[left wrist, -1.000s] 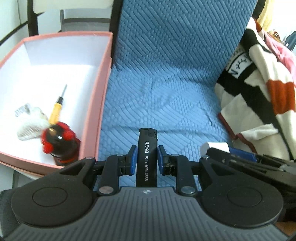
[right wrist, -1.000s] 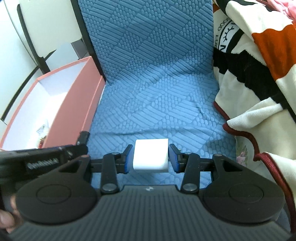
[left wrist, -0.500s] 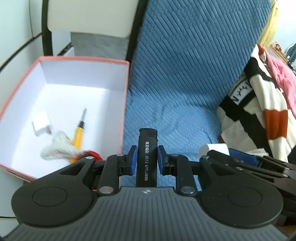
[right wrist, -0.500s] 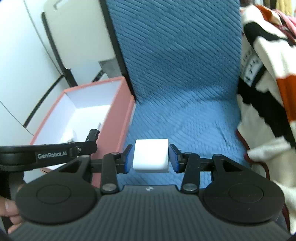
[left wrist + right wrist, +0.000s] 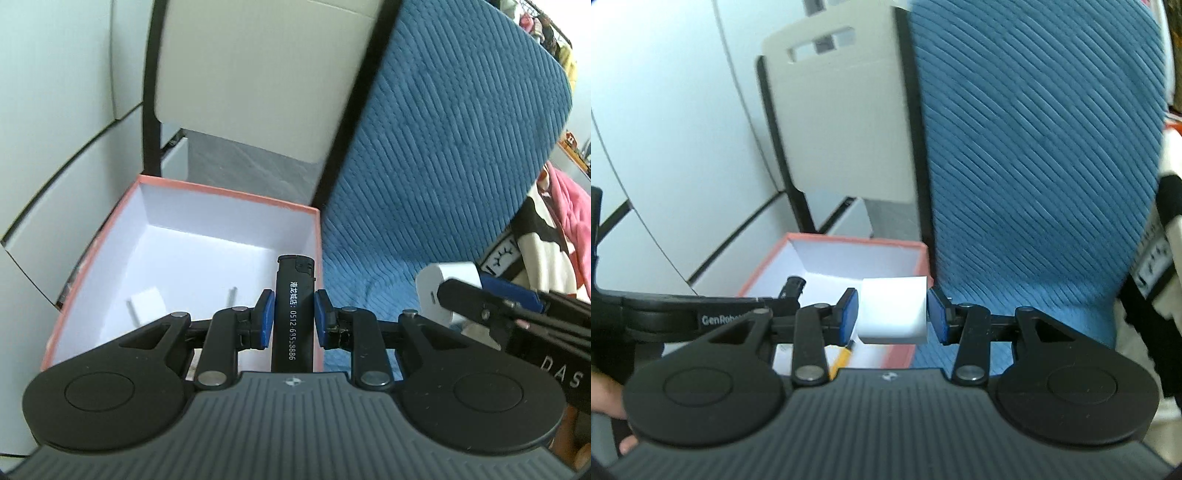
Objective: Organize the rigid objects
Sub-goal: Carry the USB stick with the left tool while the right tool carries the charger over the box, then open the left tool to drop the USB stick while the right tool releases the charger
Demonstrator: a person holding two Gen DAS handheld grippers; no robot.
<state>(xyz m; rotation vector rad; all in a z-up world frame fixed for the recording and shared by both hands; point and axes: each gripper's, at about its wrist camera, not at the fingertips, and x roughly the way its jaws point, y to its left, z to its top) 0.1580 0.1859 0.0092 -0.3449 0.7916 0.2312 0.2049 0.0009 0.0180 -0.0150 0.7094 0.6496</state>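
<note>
Left gripper (image 5: 293,314) fingers narrow, clamped on black lighter (image 5: 293,295). Right gripper (image 5: 892,314) fingers wider, clamped on white block (image 5: 892,310). Pink box (image 5: 229,192) below.

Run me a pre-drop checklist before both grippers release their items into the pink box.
1. Left gripper clamped on the black lighter: ok.
2. Right gripper clamped on the white block: ok.
3. Pink box open on top: ok.
4. Free floor space in the box: ok; a small white item lies toward the left and a yellow screwdriver nearer the front.
5. Lighter fully over the box: cannot tell; it sits about at the right wall.
6. Grippers clear of each other: ok, side by side with a gap.
</note>
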